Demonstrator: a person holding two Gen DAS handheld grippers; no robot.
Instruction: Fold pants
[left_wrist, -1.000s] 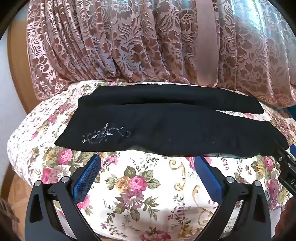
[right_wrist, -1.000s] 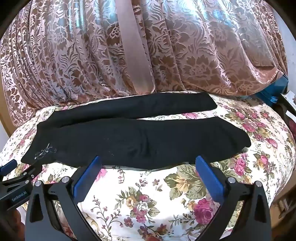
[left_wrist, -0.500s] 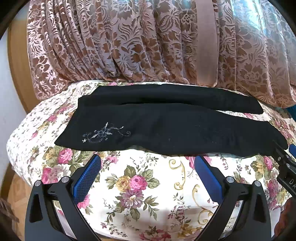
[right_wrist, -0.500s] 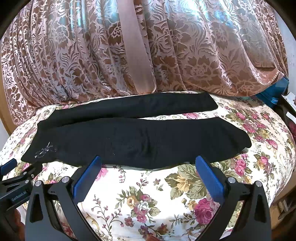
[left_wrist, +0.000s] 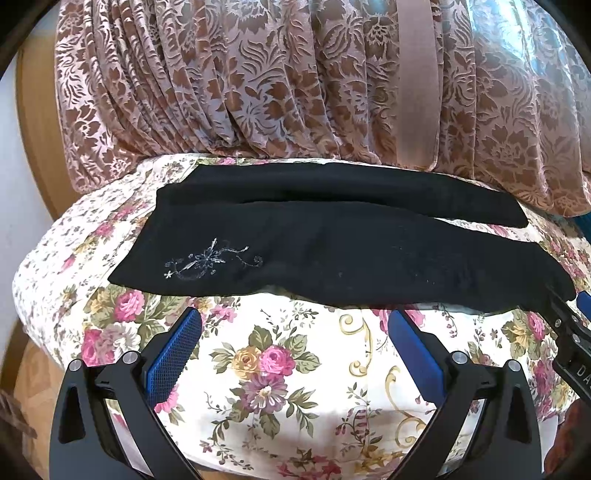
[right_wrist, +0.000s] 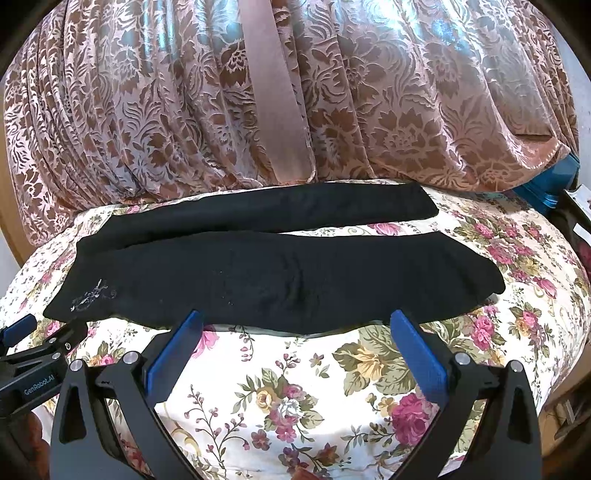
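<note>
Black pants (left_wrist: 332, 251) lie flat across a floral bedsheet (left_wrist: 280, 369), waist at the left with a small silver embroidery (left_wrist: 210, 260), two legs running right. They also show in the right wrist view (right_wrist: 280, 273). My left gripper (left_wrist: 294, 325) is open and empty, just short of the pants' near edge toward the waist end. My right gripper (right_wrist: 294, 325) is open and empty, just short of the near edge of the front leg. Each gripper shows at the edge of the other's view: the right gripper (left_wrist: 569, 343) and the left gripper (right_wrist: 33, 354).
A pink-brown patterned curtain (left_wrist: 295, 81) hangs right behind the bed. The bed's edge drops off at the left (left_wrist: 26, 280) and right (right_wrist: 576, 295). A teal object (right_wrist: 546, 192) lies at the far right beside the bed.
Both grippers have edged slightly toward the pants; the pants have not moved. Both stay open.
</note>
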